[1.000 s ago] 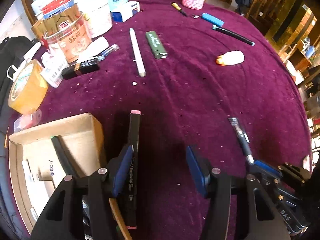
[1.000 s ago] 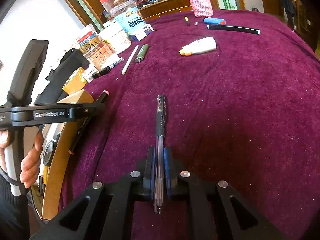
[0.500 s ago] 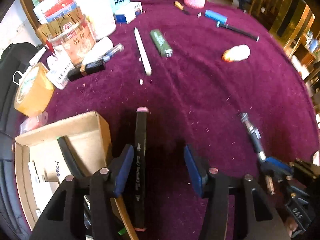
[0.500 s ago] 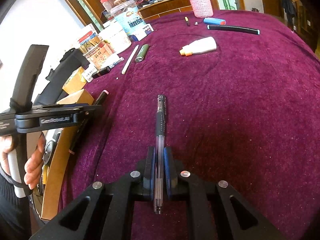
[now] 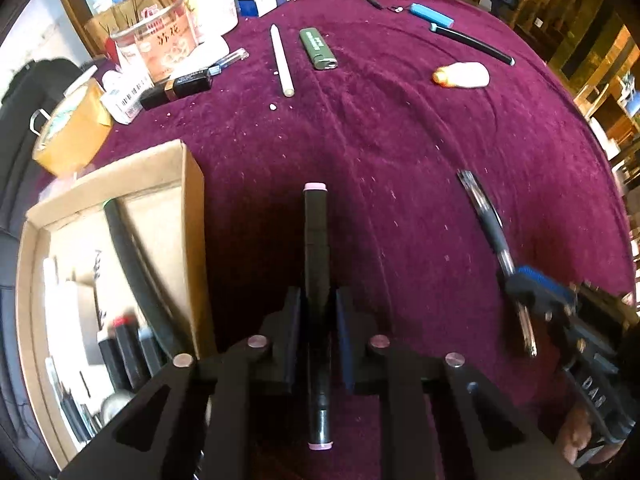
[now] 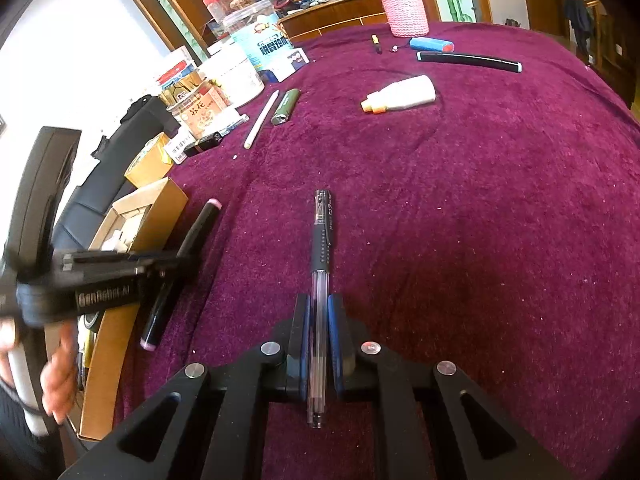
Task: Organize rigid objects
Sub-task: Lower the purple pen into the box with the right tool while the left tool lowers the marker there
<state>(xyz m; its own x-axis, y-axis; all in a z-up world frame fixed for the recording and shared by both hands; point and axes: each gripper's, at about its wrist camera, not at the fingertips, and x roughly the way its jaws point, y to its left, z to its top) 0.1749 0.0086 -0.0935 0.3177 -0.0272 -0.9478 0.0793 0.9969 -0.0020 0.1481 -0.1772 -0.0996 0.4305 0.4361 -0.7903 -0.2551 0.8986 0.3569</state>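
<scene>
left tongs (image 5: 317, 314) clamped mid-barrel on black marker (image 5: 316, 248), just right of cardboard box (image 5: 192, 200) | right tongs (image 6: 318, 320) clamped on clear gel pen (image 6: 320, 280) over table (image 6: 480, 220) | both look light, stiff, smooth; mid-barrel hold limits tipping | box holds 1 long black pen, several dark markers, white items

"GenRobot.AI" in blurred white letters on the left tongs (image 6: 188, 252), "DAS" on the right tongs (image 5: 536, 288), red characters "苏花" on clear jar (image 5: 160, 46)
</scene>
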